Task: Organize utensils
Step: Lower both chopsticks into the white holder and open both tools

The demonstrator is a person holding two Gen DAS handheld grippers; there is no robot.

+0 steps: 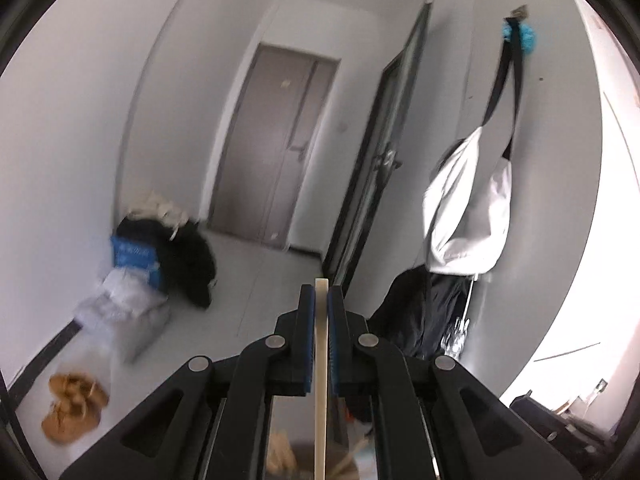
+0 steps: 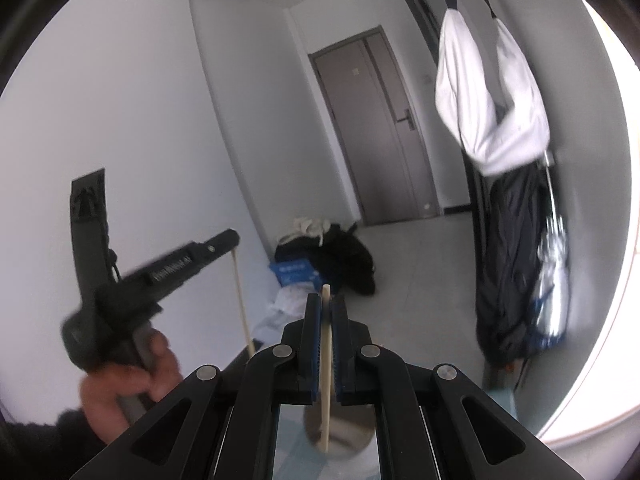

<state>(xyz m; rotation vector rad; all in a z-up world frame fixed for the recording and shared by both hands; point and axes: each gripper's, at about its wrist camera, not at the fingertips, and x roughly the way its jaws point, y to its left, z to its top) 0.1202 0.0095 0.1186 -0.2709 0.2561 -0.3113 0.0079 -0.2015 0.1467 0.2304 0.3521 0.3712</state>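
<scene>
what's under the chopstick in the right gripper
The right gripper is shut on a chopstick whose lower end hangs over a brownish round container. The gripper body covers most of it, so its contents cannot be seen.

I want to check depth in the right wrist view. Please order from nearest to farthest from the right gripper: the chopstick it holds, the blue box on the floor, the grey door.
1. Chopstick, clamped in the right gripper.
2. Blue box, on the floor ahead, slightly left.
3. Grey door, at the far end of the hall.
</scene>
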